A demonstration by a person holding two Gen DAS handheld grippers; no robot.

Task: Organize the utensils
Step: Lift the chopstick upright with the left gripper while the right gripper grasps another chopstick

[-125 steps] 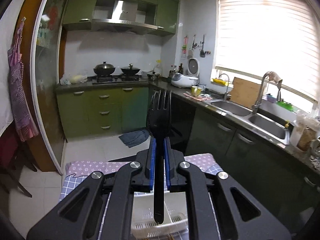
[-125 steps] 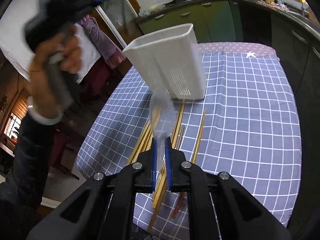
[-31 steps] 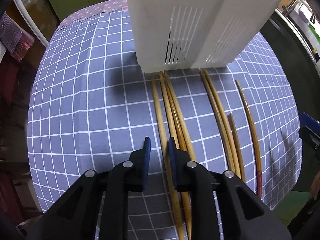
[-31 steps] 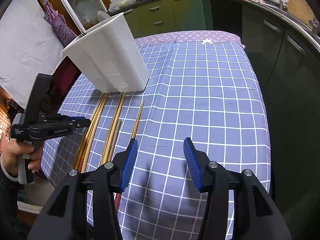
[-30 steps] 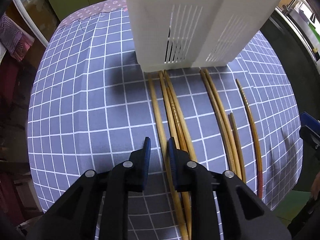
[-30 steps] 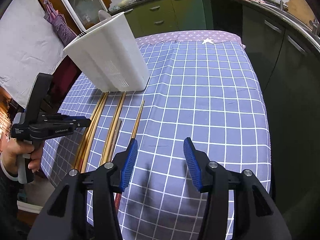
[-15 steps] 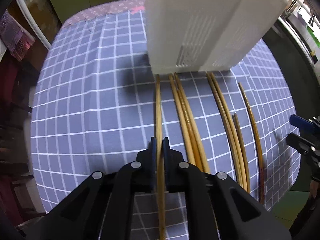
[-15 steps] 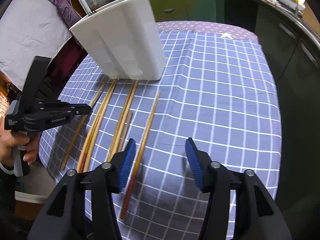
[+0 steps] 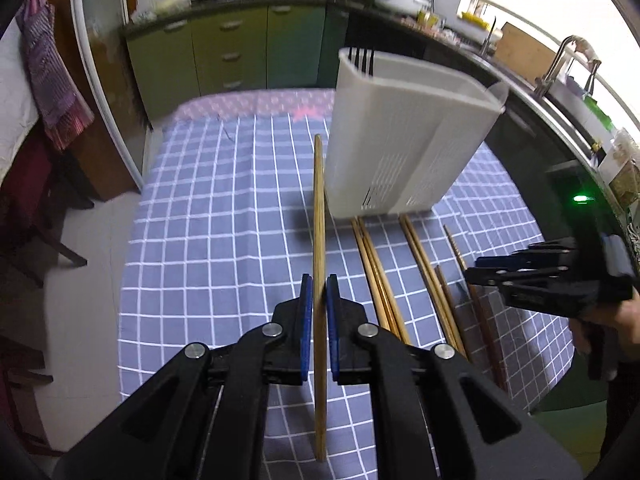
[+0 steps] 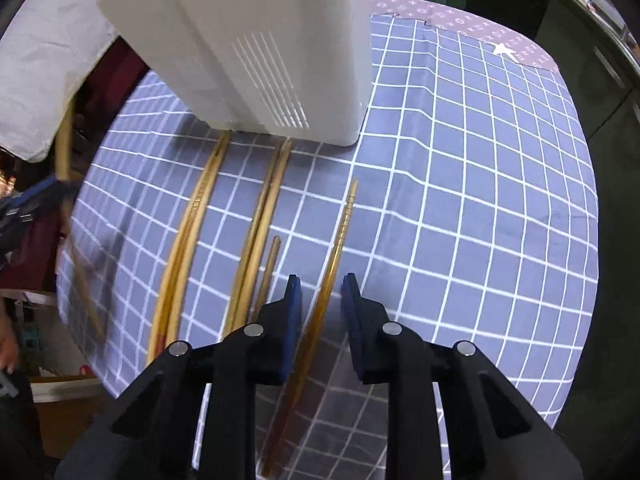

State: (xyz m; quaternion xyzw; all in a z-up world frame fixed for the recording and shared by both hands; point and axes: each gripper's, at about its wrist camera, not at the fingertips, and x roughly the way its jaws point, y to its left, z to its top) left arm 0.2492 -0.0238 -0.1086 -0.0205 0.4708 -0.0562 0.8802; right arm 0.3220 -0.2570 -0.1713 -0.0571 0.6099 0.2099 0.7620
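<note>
My left gripper (image 9: 317, 300) is shut on a wooden chopstick (image 9: 318, 216) and holds it lifted above the checked tablecloth, its tip beside the white utensil holder (image 9: 404, 140). Black fork tines (image 9: 361, 60) stick out of the holder. Several chopsticks (image 9: 404, 276) lie on the cloth in front of the holder. In the right wrist view my right gripper (image 10: 319, 300) is open, low over the cloth, its jaws on either side of the rightmost chopstick (image 10: 335, 248). The holder (image 10: 256, 48) stands just beyond. The right gripper also shows in the left wrist view (image 9: 540, 276).
The table (image 9: 192, 240) carries a blue checked cloth; its near and right edges drop off to the floor. Green kitchen cabinets (image 9: 240, 48) and a counter with a sink (image 9: 568, 80) lie beyond. A chair (image 9: 24, 216) stands left of the table.
My left gripper has lifted the chopstick off the cloth and tilted up toward the holder. My right gripper has dropped low and narrowed around the rightmost chopstick.
</note>
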